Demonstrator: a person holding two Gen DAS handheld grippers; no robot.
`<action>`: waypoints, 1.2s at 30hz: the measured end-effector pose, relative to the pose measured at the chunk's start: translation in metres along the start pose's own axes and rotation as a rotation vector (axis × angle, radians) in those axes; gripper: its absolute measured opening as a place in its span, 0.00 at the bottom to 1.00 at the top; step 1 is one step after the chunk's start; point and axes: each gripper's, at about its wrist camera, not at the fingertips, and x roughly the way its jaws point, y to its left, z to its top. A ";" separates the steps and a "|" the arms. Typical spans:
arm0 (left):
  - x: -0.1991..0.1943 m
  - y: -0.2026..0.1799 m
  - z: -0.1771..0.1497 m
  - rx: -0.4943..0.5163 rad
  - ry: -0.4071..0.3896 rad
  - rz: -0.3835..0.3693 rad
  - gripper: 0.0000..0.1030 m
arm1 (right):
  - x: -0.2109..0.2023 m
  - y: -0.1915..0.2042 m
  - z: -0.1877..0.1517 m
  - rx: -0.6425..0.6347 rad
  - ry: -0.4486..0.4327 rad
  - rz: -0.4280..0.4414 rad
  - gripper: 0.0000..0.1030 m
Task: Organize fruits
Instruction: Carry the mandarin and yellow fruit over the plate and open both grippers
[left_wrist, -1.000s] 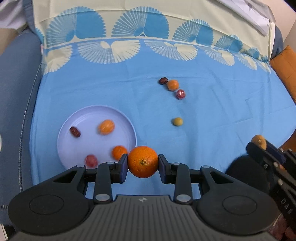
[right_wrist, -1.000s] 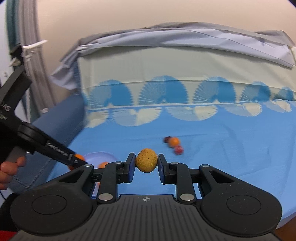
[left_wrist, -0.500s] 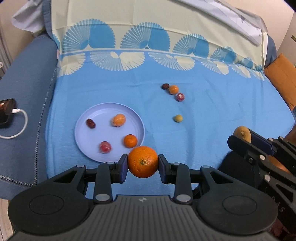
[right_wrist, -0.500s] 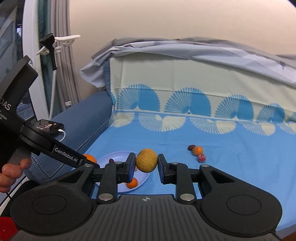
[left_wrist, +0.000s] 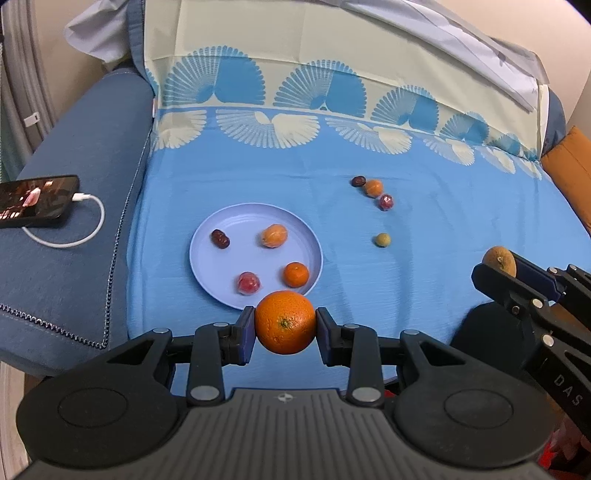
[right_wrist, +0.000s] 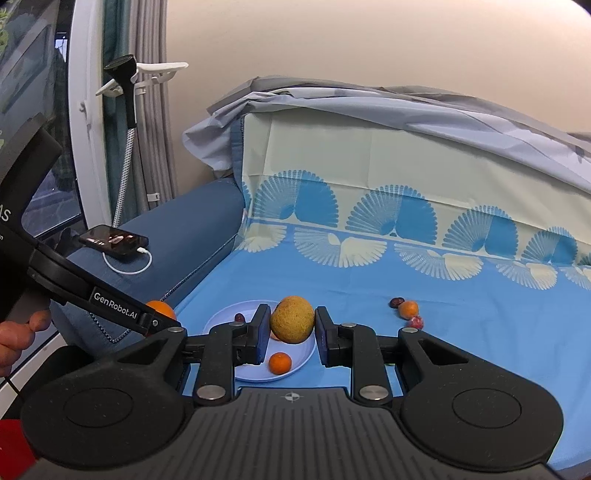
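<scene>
Between the flat pads of my left tool (left_wrist: 285, 325) sits a round orange (left_wrist: 285, 322) with dimpled skin, held above the near rim of the smooth lilac plate (left_wrist: 207, 269). My right tool (right_wrist: 291, 334) clamps a rough, egg-shaped brownish fruit (right_wrist: 291, 319). Four small fruits lie on the plate, four more on the blue bed sheet (left_wrist: 443, 206).

Beige wall (right_wrist: 369, 44), blue sofa (left_wrist: 74, 258), grey curtain (right_wrist: 151, 129)

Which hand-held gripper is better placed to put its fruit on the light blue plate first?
Probably left: its hand-held gripper holds the large orange just beside the round light blue plate's rim; the right one stands farther away.
</scene>
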 end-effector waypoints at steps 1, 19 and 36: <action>0.000 0.002 0.000 -0.004 0.001 0.001 0.36 | 0.000 0.001 0.000 -0.002 0.000 -0.002 0.26; 0.008 0.023 0.005 -0.084 -0.003 0.060 0.36 | 0.031 0.006 0.003 -0.035 0.063 0.033 0.26; 0.109 0.048 0.056 -0.098 0.114 0.140 0.36 | 0.155 0.010 -0.006 -0.027 0.235 0.066 0.26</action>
